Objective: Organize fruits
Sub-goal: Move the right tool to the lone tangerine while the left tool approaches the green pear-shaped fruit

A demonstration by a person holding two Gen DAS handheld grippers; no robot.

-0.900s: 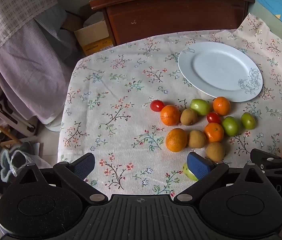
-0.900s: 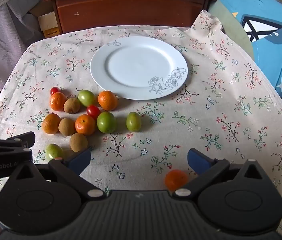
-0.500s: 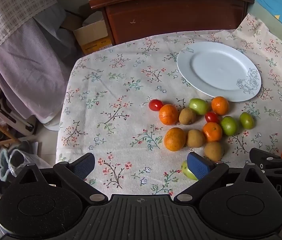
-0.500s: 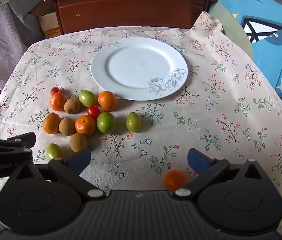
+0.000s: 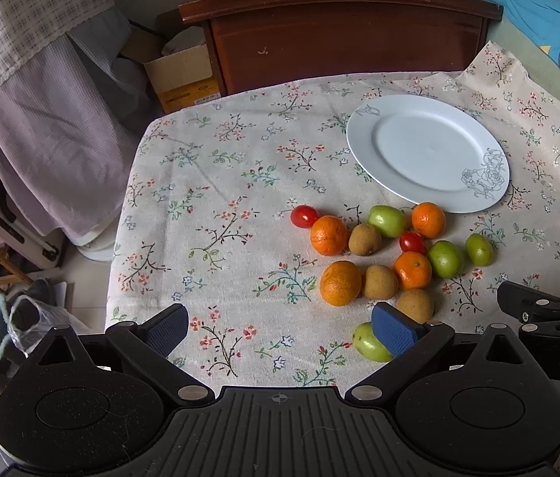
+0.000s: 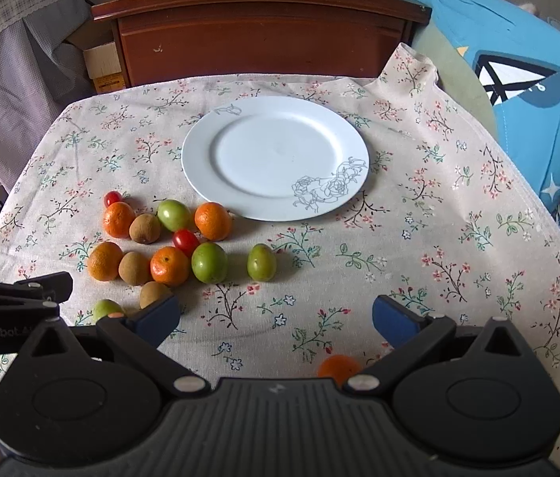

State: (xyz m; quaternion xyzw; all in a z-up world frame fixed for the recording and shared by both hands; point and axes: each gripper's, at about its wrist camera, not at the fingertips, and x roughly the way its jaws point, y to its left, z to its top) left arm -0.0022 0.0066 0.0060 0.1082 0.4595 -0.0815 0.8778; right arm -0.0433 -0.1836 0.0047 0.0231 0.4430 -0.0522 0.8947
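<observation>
Floral tablecloth point(image 6: 458, 214) – both grippers wide open, nothing held

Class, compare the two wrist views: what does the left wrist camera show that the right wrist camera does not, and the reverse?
Only the left wrist view shows the clear plastic bag on the floor. Only the right wrist view shows the lone orange mandarin near its gripper, apart from the cluster. Both share the round white plate, bare, and the fruit cluster beside it on the floral tablecloth.
</observation>
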